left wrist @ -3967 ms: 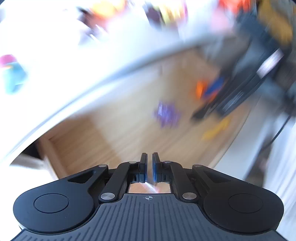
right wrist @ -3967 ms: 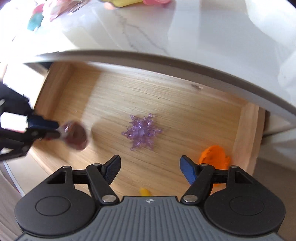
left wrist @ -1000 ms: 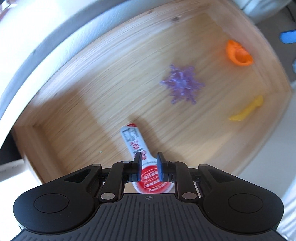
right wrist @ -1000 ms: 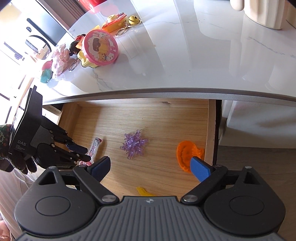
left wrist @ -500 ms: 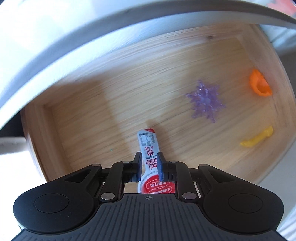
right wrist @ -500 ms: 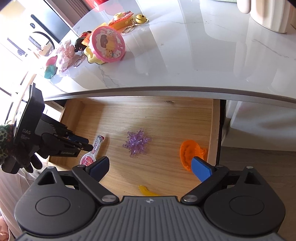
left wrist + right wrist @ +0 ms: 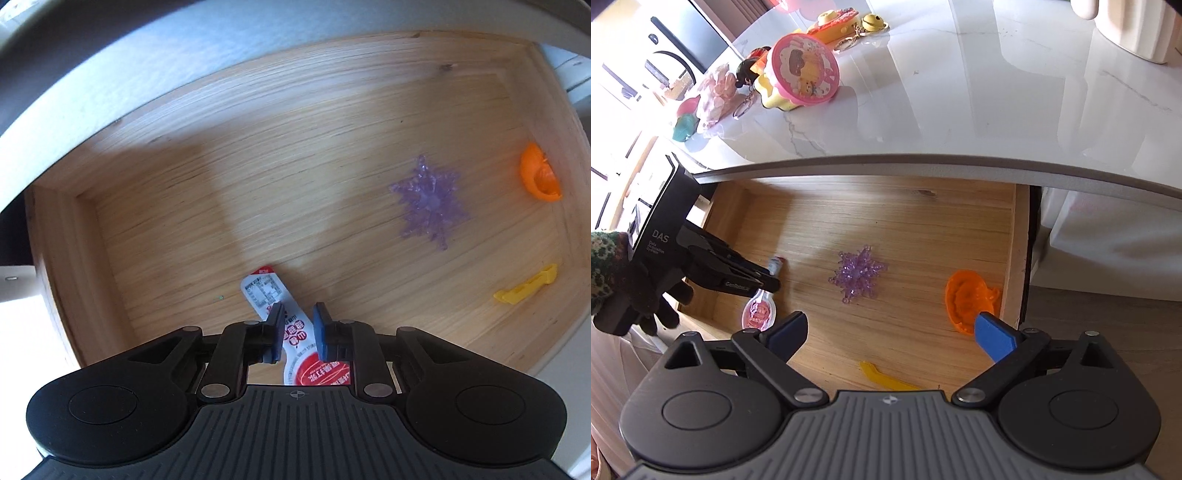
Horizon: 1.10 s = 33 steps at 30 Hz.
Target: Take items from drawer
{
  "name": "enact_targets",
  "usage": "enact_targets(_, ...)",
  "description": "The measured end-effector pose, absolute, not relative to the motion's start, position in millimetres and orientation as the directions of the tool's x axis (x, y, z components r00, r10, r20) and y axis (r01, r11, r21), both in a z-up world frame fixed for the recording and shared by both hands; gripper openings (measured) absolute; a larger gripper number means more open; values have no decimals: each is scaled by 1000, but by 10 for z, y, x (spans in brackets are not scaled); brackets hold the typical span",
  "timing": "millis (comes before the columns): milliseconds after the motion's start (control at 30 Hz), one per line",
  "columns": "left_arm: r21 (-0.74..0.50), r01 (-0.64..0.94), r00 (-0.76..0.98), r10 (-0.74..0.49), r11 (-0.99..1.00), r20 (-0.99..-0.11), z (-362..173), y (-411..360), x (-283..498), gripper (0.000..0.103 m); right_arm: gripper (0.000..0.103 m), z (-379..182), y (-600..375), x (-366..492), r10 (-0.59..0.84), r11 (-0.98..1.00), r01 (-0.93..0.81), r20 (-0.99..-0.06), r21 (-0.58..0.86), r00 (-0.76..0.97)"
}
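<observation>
The wooden drawer [image 7: 258,166] is pulled out under the white countertop [image 7: 960,92]. My left gripper [image 7: 298,328] points down into its left part, shut on the narrow neck of a red and white packet [image 7: 266,291]. From the right wrist view the same packet [image 7: 759,310] shows under the left gripper [image 7: 772,284], which a gloved hand [image 7: 628,295] holds. My right gripper [image 7: 890,325] hangs open over the drawer's front with nothing between its fingers. A purple snowflake [image 7: 858,273], an orange piece [image 7: 967,295] and a yellow piece [image 7: 882,378] lie on the drawer floor.
On the countertop at the back left stand a pink round toy [image 7: 803,72] and several small trinkets. The drawer's right wall [image 7: 1019,258] runs just beyond the orange piece. In the left wrist view the snowflake [image 7: 430,201] lies to the right of the packet.
The left gripper has rolled about its own axis with the packet still between its pads, so the drawer looks turned in its view. The right gripper has stayed put.
</observation>
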<state>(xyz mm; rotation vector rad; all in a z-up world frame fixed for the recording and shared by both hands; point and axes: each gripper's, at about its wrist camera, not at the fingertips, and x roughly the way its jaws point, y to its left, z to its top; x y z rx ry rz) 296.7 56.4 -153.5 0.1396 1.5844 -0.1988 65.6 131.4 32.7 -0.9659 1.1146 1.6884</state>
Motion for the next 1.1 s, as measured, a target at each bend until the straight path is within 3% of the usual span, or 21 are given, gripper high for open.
enact_targets(333,-58,154,-63,-49,986,-997,-1323,744,2828,22,99,326,1326,599,246,-229,-939,-917,258,-312)
enact_targets(467,-165,380,-145,-118,910,-982,-1220,589,2738,22,100,343,1328,610,250,-222,-938,-914,268,-320)
enact_targets(567,-218,561,-268,-75,799,-961,-1210,427,2594,22,100,329,1328,620,246,-216,-938,-915,270,-320)
enact_targets(633,-234,511,-315,-74,827,-946,-1290,457,2616,17,100,316,1341,634,239,-205,-938,-915,280,-325)
enact_targets(767,-228,446,-336,-74,866,-939,-1448,444,2673,19,100,325,1340,629,245,-197,-940,-915,278,-322)
enact_targets(900,-389,366,-299,-289,845,-909,-1300,384,2703,20,100,326,1335,664,253,-185,-944,-915,274,-315)
enact_targets(967,-353,486,-227,-274,800,-935,-1148,316,2632,22,100,333,1347,691,262,-172,-945,-912,278,-316)
enact_targets(1100,-114,746,17,-190,656,-982,-805,275,2257,22,101,336,1353,697,264,-166,-945,-911,282,-318)
